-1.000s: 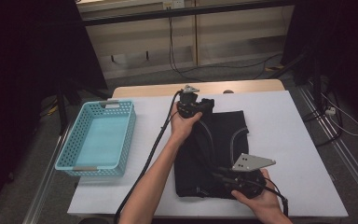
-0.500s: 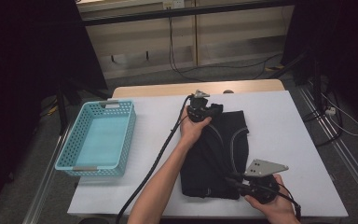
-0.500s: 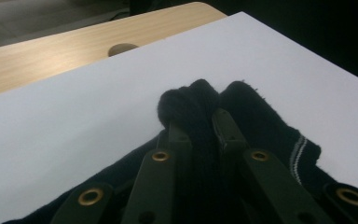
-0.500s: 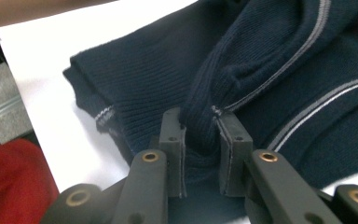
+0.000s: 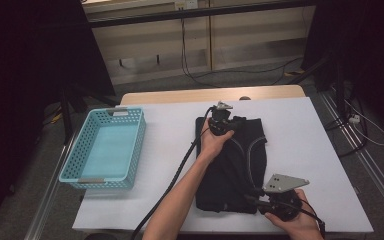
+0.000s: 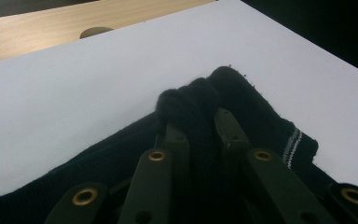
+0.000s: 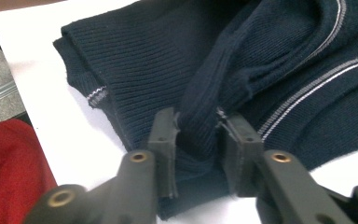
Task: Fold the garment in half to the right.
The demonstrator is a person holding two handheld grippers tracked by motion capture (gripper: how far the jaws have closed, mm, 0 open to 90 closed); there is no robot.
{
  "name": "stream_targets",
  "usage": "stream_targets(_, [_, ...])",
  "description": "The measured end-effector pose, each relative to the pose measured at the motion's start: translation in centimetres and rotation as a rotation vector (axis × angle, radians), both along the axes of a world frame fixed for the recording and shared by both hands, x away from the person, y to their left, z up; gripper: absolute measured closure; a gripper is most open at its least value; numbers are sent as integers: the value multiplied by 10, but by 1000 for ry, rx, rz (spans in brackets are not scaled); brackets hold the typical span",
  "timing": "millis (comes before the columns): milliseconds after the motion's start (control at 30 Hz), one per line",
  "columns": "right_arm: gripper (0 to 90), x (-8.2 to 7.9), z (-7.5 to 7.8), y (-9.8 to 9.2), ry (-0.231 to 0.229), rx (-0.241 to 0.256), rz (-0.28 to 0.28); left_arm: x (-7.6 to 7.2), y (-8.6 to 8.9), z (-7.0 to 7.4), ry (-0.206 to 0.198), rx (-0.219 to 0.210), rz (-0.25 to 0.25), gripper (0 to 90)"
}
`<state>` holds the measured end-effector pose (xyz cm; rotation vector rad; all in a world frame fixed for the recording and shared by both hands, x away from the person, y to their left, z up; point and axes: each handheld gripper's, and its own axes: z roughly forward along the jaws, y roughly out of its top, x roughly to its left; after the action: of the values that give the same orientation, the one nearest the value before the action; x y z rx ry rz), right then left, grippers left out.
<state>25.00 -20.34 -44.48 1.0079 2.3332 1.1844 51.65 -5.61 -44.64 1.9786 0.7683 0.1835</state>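
From here the left gripper (image 5: 222, 121) and its hand cover the dark sweater's (image 5: 240, 165) far edge, and the right gripper (image 5: 278, 200) hides its near corner.

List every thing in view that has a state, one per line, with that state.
Dark knit garment: folded, flat on the white table cover, pinched at far and near edges.
Left claw: shut on a bunched fold.
Right claw: shut on the hem.
Blue basket: upright, empty.
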Motion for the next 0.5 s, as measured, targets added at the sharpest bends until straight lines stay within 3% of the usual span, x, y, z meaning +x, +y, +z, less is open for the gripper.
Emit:
stream_targets(100, [561, 0, 0, 0, 1, -2, -3, 0, 0, 0, 1, -11, 4, 741])
stream_targets(267, [439, 3, 2, -4, -7, 7, -29, -3, 6, 2, -15, 15, 7, 494])
stream_targets(333, [406, 4, 3, -5, -12, 21, -32, -5, 11, 5, -15, 6, 24, 382])
stream_targets(467, [313, 6, 6, -6, -32, 30, -60, -8, 23, 12, -28, 4, 28, 254])
stream_targets(500, [300, 7, 8, -7, -43, 37, -62, -10, 26, 13, -26, -13, 29, 227])
